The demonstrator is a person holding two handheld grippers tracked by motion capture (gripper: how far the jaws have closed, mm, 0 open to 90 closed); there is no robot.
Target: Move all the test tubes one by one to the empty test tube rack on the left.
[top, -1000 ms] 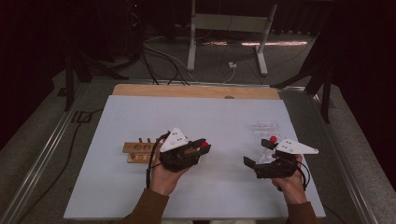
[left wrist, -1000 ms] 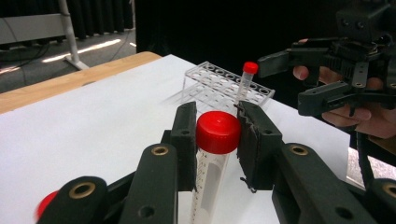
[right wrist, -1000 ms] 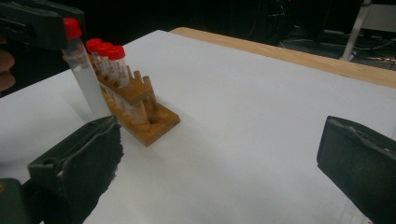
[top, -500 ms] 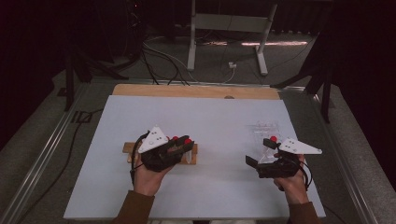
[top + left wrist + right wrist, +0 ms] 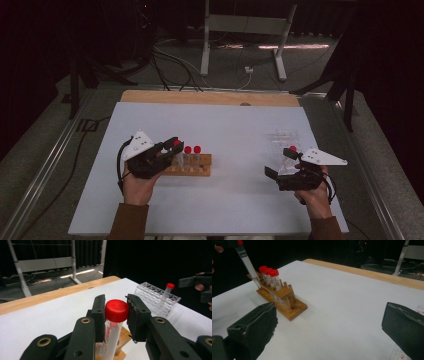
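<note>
My left gripper [image 5: 171,148] is shut on a clear tube with a red cap [image 5: 116,311], gripped just under the cap. In the right gripper view this tube [image 5: 247,262] hangs tilted, its tip at the far end of the wooden rack [image 5: 287,302]. I cannot tell whether the tip sits in a hole. Three red-capped tubes [image 5: 268,270] stand in that rack [image 5: 196,169]. My right gripper [image 5: 280,163] rests near the table's front right with its jaws wide open and nothing between the pads [image 5: 259,325]. A clear plastic rack [image 5: 157,297] beside it holds one red-capped tube [image 5: 292,149].
The white table sheet [image 5: 235,130] is bare between the two racks. A wooden strip [image 5: 210,97] runs along the far edge. Beyond it are cables and a metal stand [image 5: 245,30] on the dark floor.
My left hand has moved left with the tube, from over the middle of the wooden rack to its left end, uncovering the tubes standing there. The right hand has stayed put.
</note>
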